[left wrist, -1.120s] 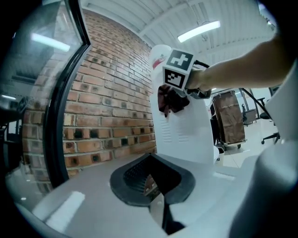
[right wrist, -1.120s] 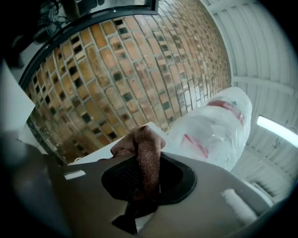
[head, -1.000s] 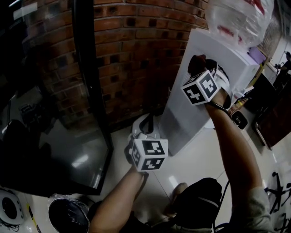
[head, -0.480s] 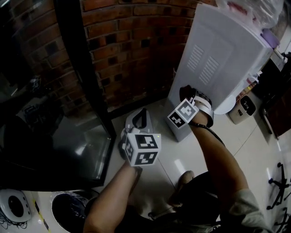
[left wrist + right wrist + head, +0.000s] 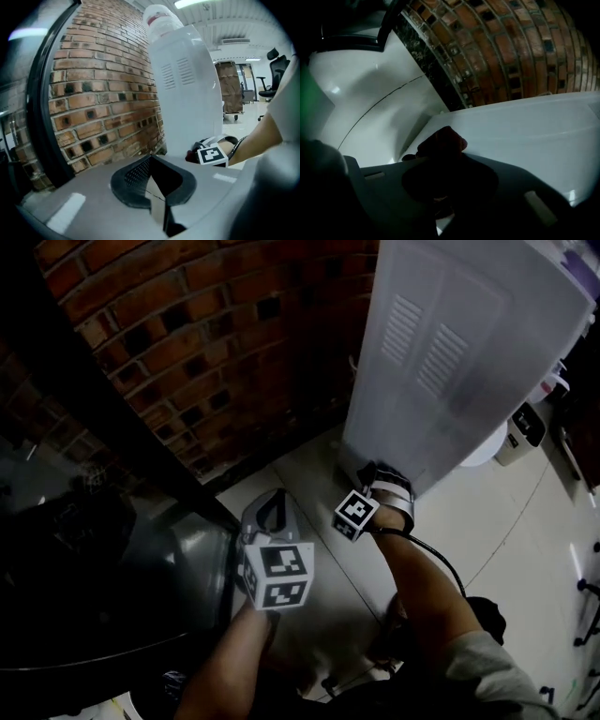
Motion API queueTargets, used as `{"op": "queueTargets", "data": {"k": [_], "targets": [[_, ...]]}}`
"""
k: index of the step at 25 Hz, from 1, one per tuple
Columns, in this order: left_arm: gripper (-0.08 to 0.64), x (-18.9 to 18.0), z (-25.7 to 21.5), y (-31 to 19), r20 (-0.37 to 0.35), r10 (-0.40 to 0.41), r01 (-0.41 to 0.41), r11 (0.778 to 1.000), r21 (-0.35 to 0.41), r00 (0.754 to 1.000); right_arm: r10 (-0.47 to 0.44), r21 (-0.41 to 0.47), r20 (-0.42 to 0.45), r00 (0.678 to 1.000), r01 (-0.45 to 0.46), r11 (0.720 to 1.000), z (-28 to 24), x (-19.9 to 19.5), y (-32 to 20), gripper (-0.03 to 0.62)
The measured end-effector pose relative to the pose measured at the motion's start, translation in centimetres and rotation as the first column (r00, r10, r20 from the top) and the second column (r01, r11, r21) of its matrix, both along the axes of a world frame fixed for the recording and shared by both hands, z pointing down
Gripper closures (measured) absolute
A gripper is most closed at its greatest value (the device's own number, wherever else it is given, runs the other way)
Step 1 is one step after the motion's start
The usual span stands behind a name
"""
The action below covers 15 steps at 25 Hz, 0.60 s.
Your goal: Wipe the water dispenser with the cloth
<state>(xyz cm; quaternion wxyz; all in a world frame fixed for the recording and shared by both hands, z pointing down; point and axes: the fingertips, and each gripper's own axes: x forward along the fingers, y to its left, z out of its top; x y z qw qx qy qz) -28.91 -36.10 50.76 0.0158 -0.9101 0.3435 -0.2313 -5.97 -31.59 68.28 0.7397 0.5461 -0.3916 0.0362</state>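
Compared with a second ago, the big change is the right hand-held gripper (image 5: 378, 480). It was way up by the top of the water dispenser (image 5: 450, 362), and now it's down at the bottom of that white side panel, just above the floor (image 5: 309, 474). Half a second ago it was about midway down, so that's one long drop along the panel. The left hand-held gripper (image 5: 271, 509) has sunk a bit too. It hangs to the left of the right one and nearer, clear of the dispenser. Its jaws are closed on each other with nothing between them.

The right one is clamped on the cloth (image 5: 443, 140), same as before. It's a dark red, bunched-up wad poking out past the jaws, and it looks pressed against the white panel close to the bottom edge.

The dispenser itself is a tall white box standing on the pale glossy floor at the far right, just beside the brick wall (image 5: 187, 362). The panel facing us has two blocks of vent slots side by side in its upper part and is plain below them. In the left gripper view the clear bottle (image 5: 159, 18) sits on top of it.
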Motion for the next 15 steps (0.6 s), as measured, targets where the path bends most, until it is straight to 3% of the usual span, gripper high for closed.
{"op": "queueTargets", "data": {"k": [4,9,15], "targets": [[0.560,0.1,1.6,0.2,0.029,0.016,-0.016,1.000,-0.022,0.999,0.014,-0.103,-0.016,1.000,-0.016,0.995,2.6,0.2,1.4,0.512],[0.560,0.6,1.3,0.2,0.019,0.025,-0.024,1.000,-0.020,1.000,0.009,-0.045,0.016,1.000,-0.008,0.999,4.2,0.3,0.7,0.512],[0.560,2.0,-2.9,1.3,-0.039,0.049,-0.048,0.998,0.034,0.998,-0.053,0.085,0.029,0.998,0.051,0.995,-4.0,-1.7,0.5,0.512]]}}
